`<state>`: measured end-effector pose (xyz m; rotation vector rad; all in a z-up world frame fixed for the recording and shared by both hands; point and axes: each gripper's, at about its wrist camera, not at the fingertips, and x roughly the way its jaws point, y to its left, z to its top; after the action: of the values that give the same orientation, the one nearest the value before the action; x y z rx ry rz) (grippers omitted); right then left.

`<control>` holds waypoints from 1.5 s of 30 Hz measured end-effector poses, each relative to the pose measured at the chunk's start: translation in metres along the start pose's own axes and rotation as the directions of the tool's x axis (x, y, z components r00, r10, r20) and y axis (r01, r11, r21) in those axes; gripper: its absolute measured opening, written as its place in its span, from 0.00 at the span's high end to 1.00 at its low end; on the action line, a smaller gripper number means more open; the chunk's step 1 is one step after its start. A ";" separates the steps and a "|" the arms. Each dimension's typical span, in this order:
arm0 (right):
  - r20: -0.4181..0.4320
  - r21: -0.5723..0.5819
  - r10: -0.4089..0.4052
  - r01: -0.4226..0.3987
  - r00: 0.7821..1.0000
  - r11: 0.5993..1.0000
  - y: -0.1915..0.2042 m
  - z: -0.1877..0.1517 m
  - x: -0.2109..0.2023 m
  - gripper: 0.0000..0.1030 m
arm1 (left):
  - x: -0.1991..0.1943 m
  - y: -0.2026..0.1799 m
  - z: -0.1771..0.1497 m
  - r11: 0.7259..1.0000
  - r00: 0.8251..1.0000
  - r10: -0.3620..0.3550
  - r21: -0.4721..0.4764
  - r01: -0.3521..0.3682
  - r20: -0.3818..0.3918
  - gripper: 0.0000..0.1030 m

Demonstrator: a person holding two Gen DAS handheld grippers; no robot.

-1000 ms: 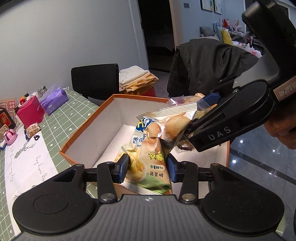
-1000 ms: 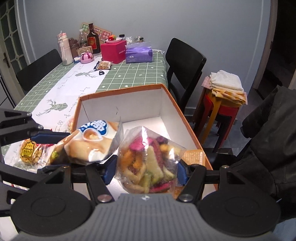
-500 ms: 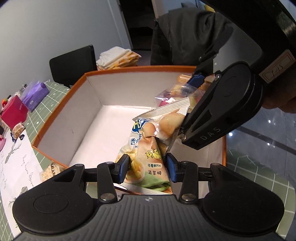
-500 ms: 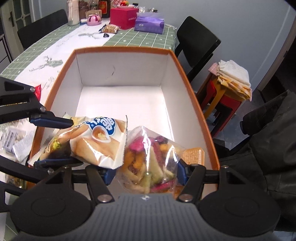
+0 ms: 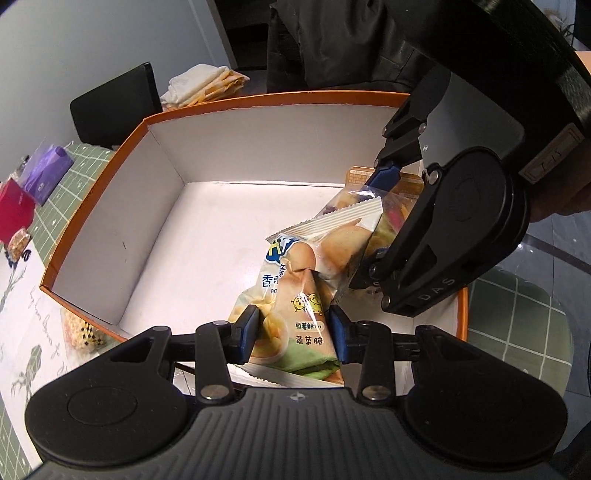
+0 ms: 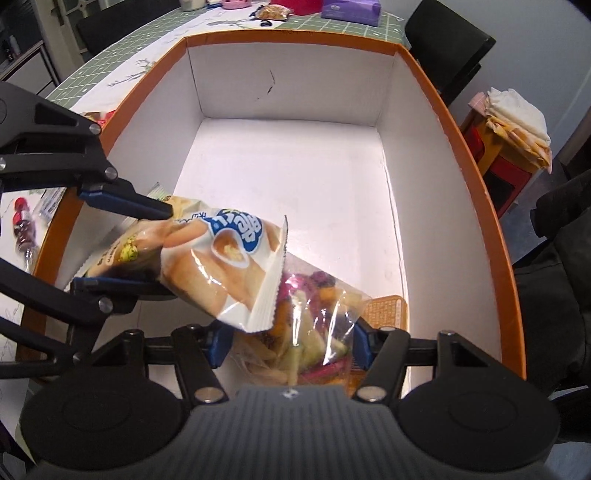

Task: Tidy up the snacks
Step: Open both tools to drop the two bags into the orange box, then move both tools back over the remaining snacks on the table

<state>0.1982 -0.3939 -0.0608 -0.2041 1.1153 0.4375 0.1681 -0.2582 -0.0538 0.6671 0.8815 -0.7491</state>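
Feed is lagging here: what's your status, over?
Left claw shut on chip bag. Right claw shut on veggie crisp bag. Both over box; bags overlapping.

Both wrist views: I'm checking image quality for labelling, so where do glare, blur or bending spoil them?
Left wrist view: fisheye bends the orange-rimmed white cardboard box; its floor is blown out white. Right wrist view: glare streaks the clear bag of mixed vegetable chips; the small red-capped bottle at the left edge is smeared.

Green grid-pattern tablecloth w/ white runner (image 6: 122, 79) covering tabletop; orange-rimmed white cardboard box (image 6: 476, 177) sitting at its near edge, purple tissue pack (image 6: 351, 8) & red box (image 5: 13, 210) lying toward far edge.
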 end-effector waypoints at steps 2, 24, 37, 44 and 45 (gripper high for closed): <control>-0.004 -0.015 0.006 -0.006 1.000 1.000 0.002 -0.001 -0.001 0.40 | -0.002 -0.003 -0.002 1.000 1.000 0.004 -0.009 -0.004 -0.005 0.57; 0.066 0.015 -0.104 0.103 0.992 0.995 0.001 0.009 -0.041 0.22 | -0.060 0.028 -0.013 0.971 0.987 0.075 -0.234 -0.040 0.143 0.12; 0.150 0.002 -0.121 0.123 0.981 0.992 0.056 0.042 -0.075 0.22 | -0.115 0.094 -0.075 0.893 0.972 0.163 -0.444 -0.071 0.172 0.12; 0.192 -0.067 -0.059 0.073 0.980 0.995 0.114 0.063 -0.086 0.22 | -0.126 0.125 -0.120 0.835 0.973 0.203 -0.539 -0.114 0.108 0.12; 0.198 -0.079 -0.043 0.060 0.979 0.995 0.123 0.065 -0.087 0.22 | -0.130 0.130 -0.126 0.829 0.972 0.212 -0.545 -0.126 0.098 0.12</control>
<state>0.1659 -0.2797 0.0525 -0.2586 0.8973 0.4492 0.1629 -0.0494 0.0235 0.1772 0.8249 -0.3548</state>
